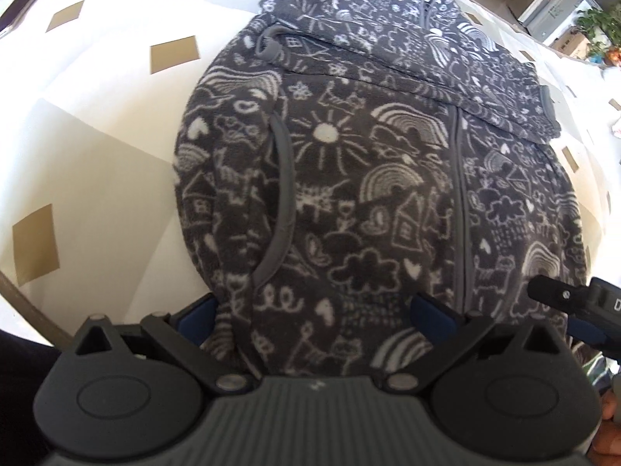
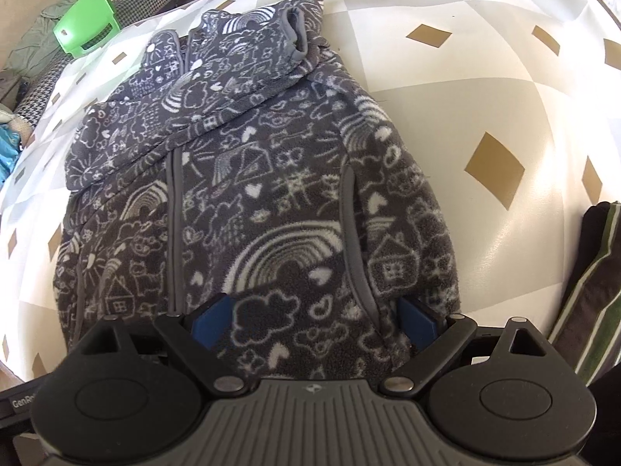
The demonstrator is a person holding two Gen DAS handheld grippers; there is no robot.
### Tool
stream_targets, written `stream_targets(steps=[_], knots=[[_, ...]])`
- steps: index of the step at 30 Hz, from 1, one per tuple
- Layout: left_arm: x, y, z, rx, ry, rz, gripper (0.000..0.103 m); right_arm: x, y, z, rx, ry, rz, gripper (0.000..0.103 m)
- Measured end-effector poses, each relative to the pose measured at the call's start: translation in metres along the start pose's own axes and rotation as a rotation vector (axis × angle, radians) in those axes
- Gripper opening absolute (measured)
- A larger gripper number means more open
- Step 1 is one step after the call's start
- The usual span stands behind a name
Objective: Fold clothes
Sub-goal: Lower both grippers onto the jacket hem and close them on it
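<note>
Two grippers over grey doodle-print fleece jacket (image 1: 349, 178) on checked table (image 1: 97, 124), left gripper (image 1: 314, 310) and right gripper (image 2: 314, 318) fingers spread wide astride hem

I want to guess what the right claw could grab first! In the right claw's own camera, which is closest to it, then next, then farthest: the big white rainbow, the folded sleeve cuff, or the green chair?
From the right gripper:
1. Big white rainbow, on the jacket just ahead.
2. Sleeve cuff, at the jacket's far end.
3. Green chair, beyond the table, upper left.

Sunlit white tablecloth (image 2: 465, 124) with gold diamonds; green chair (image 2: 87, 19) beyond.
</note>
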State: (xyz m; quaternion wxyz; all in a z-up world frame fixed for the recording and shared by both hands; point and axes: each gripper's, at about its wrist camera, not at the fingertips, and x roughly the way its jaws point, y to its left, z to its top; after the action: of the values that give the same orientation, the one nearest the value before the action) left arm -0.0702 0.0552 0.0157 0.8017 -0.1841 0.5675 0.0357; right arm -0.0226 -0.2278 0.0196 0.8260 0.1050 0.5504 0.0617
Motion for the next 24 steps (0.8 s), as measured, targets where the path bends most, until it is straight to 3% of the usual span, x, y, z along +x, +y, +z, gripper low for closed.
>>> stream_targets(steps=[7,11,24], knots=[[0.005,-0.017,0.000,0.051,0.002,-0.126,0.103,0.002,0.005,-0.001,0.041,0.015,0.195,0.093],[0.004,-0.016,0.000,0.039,-0.002,-0.132,0.103,0.003,0.000,0.000,0.093,0.011,0.215,0.092],[0.006,-0.018,-0.002,0.058,-0.010,-0.121,0.103,0.002,0.003,-0.001,0.059,0.004,0.190,0.091]])
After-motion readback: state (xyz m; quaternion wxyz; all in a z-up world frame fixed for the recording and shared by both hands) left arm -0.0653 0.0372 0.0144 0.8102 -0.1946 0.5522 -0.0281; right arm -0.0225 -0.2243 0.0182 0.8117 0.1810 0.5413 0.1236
